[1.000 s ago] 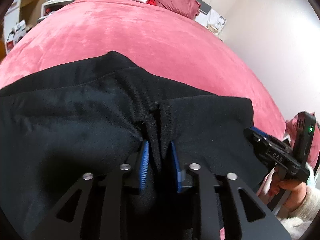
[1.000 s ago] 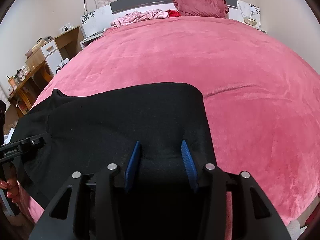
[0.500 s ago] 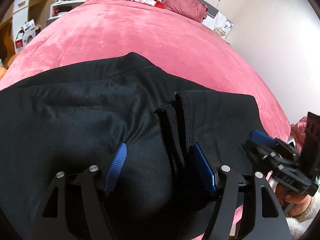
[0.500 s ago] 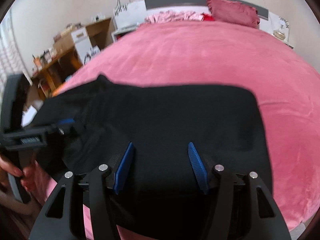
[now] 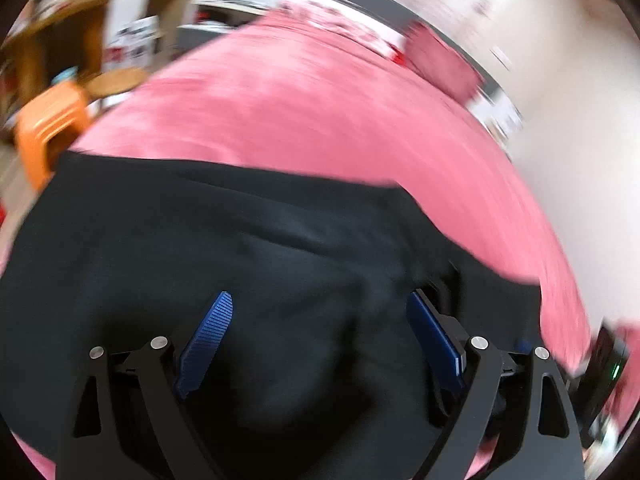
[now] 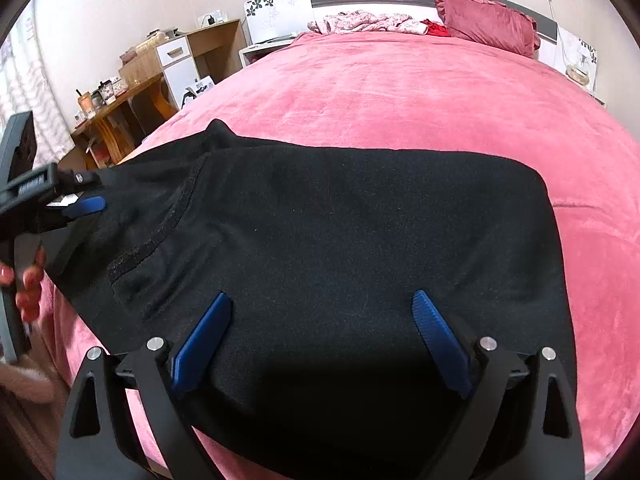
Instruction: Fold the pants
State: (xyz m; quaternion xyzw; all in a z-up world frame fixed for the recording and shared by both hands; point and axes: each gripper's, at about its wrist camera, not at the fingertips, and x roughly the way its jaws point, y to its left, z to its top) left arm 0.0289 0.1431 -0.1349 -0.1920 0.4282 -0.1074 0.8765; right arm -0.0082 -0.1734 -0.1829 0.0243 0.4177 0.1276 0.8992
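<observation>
Black pants (image 6: 340, 232) lie folded on the pink bed (image 6: 420, 88), near its front edge. A hemmed edge (image 6: 160, 236) shows on their left part. My right gripper (image 6: 322, 332) is open and empty just above the pants' near edge. My left gripper (image 5: 320, 332) is open and empty over the pants (image 5: 260, 248); its view is motion-blurred. The left gripper also shows at the left of the right wrist view (image 6: 80, 204), at the pants' left end. The right gripper shows dimly at the right edge of the left wrist view (image 5: 608, 364).
A red pillow (image 6: 488, 20) and crumpled pink clothes (image 6: 368, 22) lie at the headboard. A wooden desk (image 6: 120, 112) and white cabinet (image 6: 180, 64) stand left of the bed. An orange stool (image 5: 52, 120) stands by the bed's left side.
My left gripper let go of the pants' hem and opened wide, then swung left. My right gripper opened wider and drew back a little over the pants.
</observation>
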